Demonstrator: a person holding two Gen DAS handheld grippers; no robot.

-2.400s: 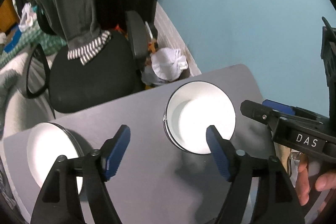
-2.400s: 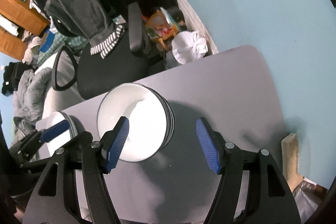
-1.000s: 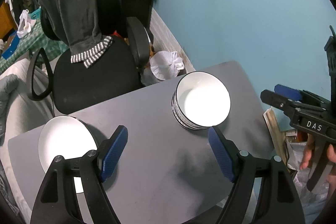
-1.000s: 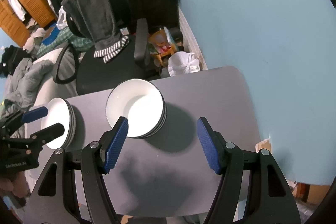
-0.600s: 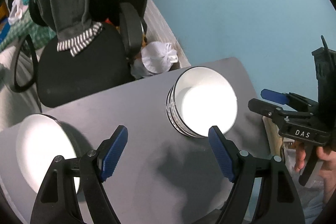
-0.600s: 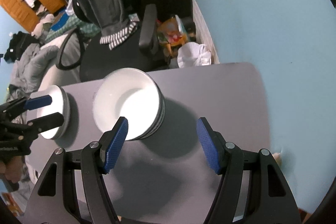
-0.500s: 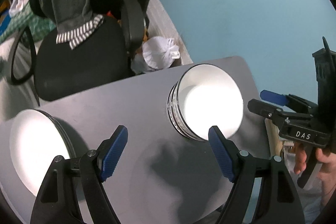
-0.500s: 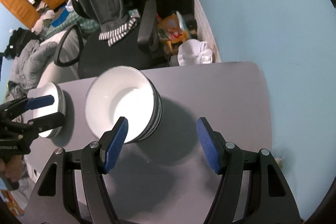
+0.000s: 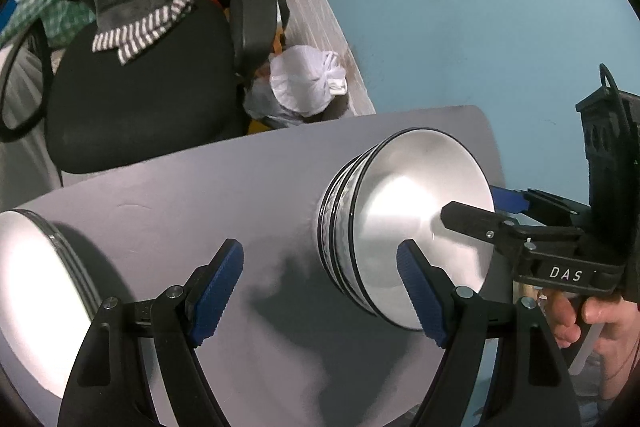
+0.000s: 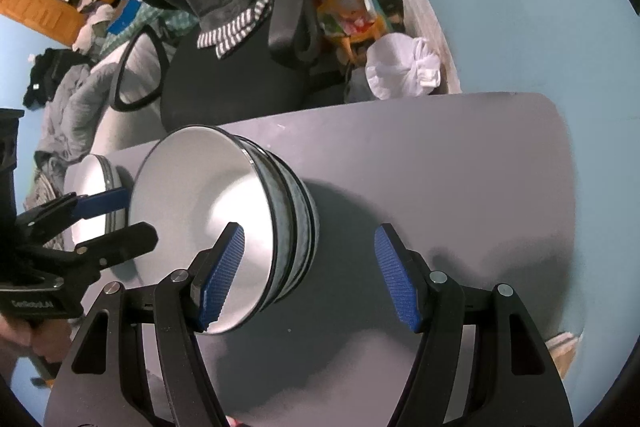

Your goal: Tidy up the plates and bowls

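Note:
A stack of white black-rimmed bowls (image 9: 404, 227) (image 10: 208, 211) stands on the grey table (image 9: 200, 195) (image 10: 440, 167). A stack of white plates (image 9: 32, 287) (image 10: 90, 199) sits at the table's left end. My left gripper (image 9: 320, 291) (image 10: 120, 219) hangs open above bare table between the two stacks, its right pad by the bowls' near rim. My right gripper (image 10: 310, 275) (image 9: 470, 203) is open over the bowls' right side: one pad is above the top bowl's inside, the other outside the stack. Neither pad touches anything.
A black office chair (image 9: 140, 99) (image 10: 240, 75) with a grey garment stands behind the table. A white bag (image 9: 304, 83) (image 10: 404, 67) lies on the floor by the blue wall. The table's rounded right edge lies close beyond the bowls. A hand (image 9: 580, 319) holds the right gripper.
Both grippers have come down toward the table, so bowls and plates look larger. The right gripper has closed in on the bowl stack. Jaw widths are unchanged.

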